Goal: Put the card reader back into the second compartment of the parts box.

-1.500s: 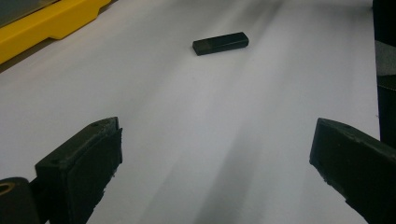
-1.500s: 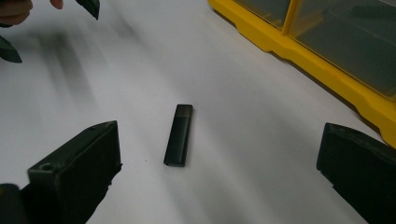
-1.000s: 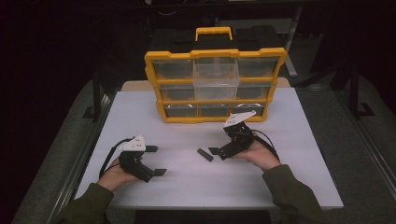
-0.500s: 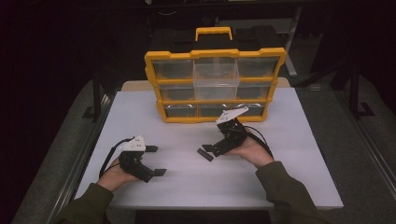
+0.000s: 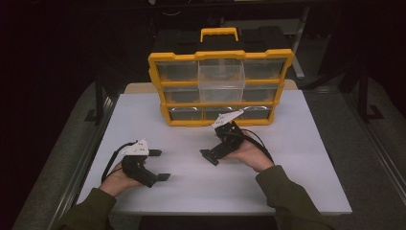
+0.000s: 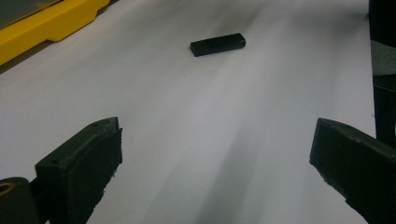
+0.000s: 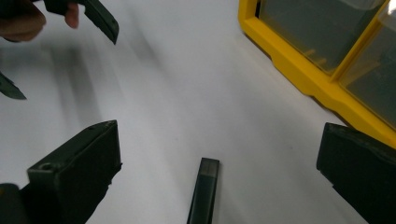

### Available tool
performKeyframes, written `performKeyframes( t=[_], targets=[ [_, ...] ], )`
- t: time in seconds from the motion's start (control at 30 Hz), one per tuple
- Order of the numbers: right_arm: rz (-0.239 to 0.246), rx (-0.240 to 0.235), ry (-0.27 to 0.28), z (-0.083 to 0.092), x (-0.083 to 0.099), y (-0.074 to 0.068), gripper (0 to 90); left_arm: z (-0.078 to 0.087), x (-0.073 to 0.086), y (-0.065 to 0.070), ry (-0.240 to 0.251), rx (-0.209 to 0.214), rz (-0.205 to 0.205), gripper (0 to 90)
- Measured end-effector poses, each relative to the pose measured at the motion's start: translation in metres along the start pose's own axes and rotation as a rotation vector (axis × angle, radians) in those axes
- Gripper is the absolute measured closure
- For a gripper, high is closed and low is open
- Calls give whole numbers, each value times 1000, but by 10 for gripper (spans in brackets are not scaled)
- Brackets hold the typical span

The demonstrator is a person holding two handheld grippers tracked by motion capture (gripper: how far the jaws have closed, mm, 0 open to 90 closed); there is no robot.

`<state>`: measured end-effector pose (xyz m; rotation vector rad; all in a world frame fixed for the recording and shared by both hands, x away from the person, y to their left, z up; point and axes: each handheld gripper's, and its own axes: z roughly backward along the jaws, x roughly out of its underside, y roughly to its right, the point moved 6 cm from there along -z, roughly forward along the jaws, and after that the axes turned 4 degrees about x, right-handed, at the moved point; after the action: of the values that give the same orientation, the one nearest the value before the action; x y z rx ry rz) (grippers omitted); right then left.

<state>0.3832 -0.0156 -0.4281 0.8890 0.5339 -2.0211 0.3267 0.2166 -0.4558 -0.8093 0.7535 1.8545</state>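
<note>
A small black bar (image 7: 204, 193) lies flat on the white table (image 5: 297, 158), low between the wide-apart jaws of my right gripper (image 7: 219, 140). That gripper (image 5: 218, 146) is open in front of the yellow organizer (image 5: 220, 55), tilted down toward the table. My left gripper (image 5: 159, 165) rests open at the front left with nothing between its fingers. From the left gripper view (image 6: 217, 130) the same bar (image 6: 217, 44) lies well ahead, and the organizer's yellow base (image 6: 42, 28) is at the upper left.
The organizer has clear drawers, and a middle drawer (image 5: 221, 81) stands pulled forward. Its yellow frame (image 7: 299, 70) runs close by the right gripper. The left gripper (image 7: 56, 51) and a hand (image 7: 18, 18) are at the far side of the right gripper view.
My right gripper has shifted a little left and toward the organizer, tipping down over the bar. The left gripper has stayed put.
</note>
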Motion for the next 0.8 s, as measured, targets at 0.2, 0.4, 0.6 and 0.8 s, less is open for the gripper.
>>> performKeyframes(
  t=[0.2, 0.4, 0.6, 0.8],
  targets=[
    [-3, -1, -30, -5, 4, -2, 0, 1, 0, 1, 5, 1, 6, 19],
    [-2, 0, -52, -8, 8, -3, 0, 2, 0, 0, 6, -2, 7, 19],
    [1, 0, -73, -13, 12, -4, 0, 1, 0, 0, 6, -1, 7, 19],
    [7, 2, -100, -19, 18, -6, 0, 1, 0, 1, 5, 1, 6, 19]
  ],
)
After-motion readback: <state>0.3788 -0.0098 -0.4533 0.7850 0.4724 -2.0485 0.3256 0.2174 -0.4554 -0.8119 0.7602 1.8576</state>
